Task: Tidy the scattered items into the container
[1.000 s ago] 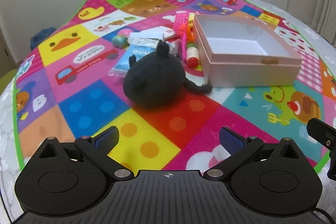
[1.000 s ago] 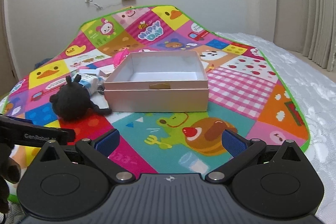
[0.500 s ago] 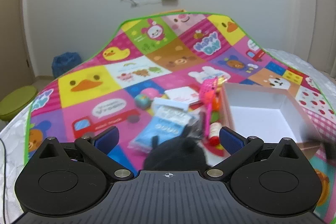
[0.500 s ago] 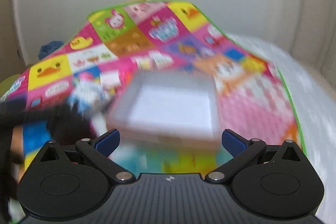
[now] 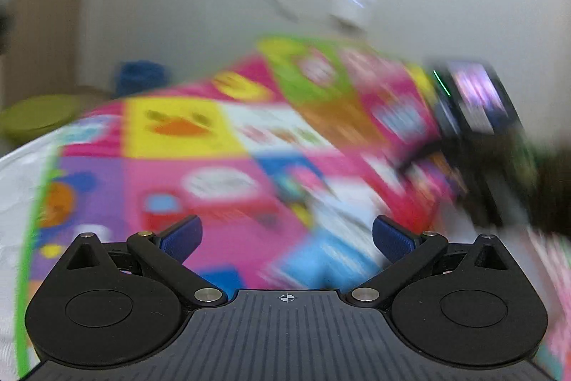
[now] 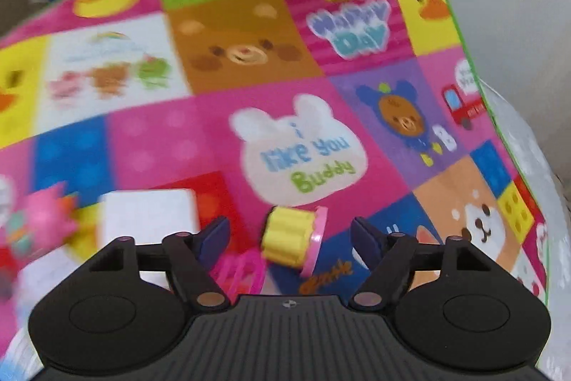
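In the right wrist view, a yellow ridged toy with a pink base (image 6: pixel 289 238) lies on the patchwork play mat (image 6: pixel 249 41). My right gripper (image 6: pixel 289 232) points down over it. Its jaws are closing with the toy between them, and a gap shows on both sides of the toy. A pink plastic piece (image 6: pixel 239 270) lies just left of the toy. The left wrist view is heavily blurred. My left gripper (image 5: pixel 285 231) is open and empty above the mat, over a blue packet (image 5: pixel 321 259). The container is in neither view.
A white card (image 6: pixel 150 216) and a pink spiky toy (image 6: pixel 39 224) lie left of the right gripper. The other hand-held gripper's body (image 5: pixel 478 102) shows at the right of the left wrist view. Beyond the mat are a green cushion (image 5: pixel 35 116) and a blue bag (image 5: pixel 141 77).
My right gripper swept past the box to the scattered items, tipped down, and its jaws narrowed around the yellow toy. The left view swung left; the black plush and box left it.
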`<state>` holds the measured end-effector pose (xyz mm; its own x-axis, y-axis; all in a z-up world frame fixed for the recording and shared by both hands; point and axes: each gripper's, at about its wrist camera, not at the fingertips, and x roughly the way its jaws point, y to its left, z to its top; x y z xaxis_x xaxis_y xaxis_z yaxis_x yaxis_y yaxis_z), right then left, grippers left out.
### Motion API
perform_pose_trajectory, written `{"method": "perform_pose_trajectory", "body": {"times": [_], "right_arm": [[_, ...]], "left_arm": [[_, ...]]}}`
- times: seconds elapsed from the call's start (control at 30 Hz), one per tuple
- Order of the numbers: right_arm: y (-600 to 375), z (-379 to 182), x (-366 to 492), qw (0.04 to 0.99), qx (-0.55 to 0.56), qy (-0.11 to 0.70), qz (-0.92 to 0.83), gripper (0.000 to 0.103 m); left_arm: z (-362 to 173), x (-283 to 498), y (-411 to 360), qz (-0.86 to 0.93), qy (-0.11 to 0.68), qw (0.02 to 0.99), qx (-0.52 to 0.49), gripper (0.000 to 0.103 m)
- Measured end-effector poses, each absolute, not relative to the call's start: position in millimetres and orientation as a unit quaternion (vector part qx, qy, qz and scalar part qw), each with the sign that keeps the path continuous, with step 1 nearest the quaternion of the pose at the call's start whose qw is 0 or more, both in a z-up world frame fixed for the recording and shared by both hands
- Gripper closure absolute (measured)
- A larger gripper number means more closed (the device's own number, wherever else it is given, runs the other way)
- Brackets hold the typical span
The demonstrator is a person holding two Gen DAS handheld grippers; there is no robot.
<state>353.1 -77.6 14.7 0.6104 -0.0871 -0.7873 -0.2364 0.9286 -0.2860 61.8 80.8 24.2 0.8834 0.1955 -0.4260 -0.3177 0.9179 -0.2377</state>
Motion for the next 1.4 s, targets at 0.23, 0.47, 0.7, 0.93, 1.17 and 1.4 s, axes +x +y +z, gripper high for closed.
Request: {"method": "perform_pose_trajectory", "body": {"times": [0.23, 0.47, 0.7, 0.93, 1.17, 1.4], "right_arm": [[-64.8, -17.6, 368.9, 0.856, -0.212, 0.470, 0.024, 0.059], [-69.3, 38.3, 317.2, 0.889, -0.160, 0.426, 0.049, 0.061], [-83.9, 112.1, 201.0, 0.903, -0.151, 0.388, 0.110, 0.061], [-119.0, 118.5, 87.8, 0.892, -0.119, 0.415, 0.132, 0.061], [-161.1, 66.1, 32.2, 0.881, -0.067, 0.455, 0.110, 0.061], [-192.5, 42.4, 5.0, 0.891, -0.041, 0.441, 0.099, 0.023]], "left_arm": [[13.2, 65.6, 101.6, 0.184, 0.207, 0.943, -0.185, 0.000], [26.4, 57.4, 111.2, 0.174, 0.176, 0.946, -0.211, 0.000], [35.4, 60.9, 118.1, 0.177, 0.203, 0.940, -0.208, 0.000], [48.0, 51.0, 85.4, 0.110, 0.257, 0.948, -0.154, 0.000], [46.3, 18.8, 42.9, 0.025, 0.319, 0.945, -0.071, 0.000], [14.9, 28.7, 11.6, -0.018, 0.366, 0.930, -0.015, 0.000]]}}
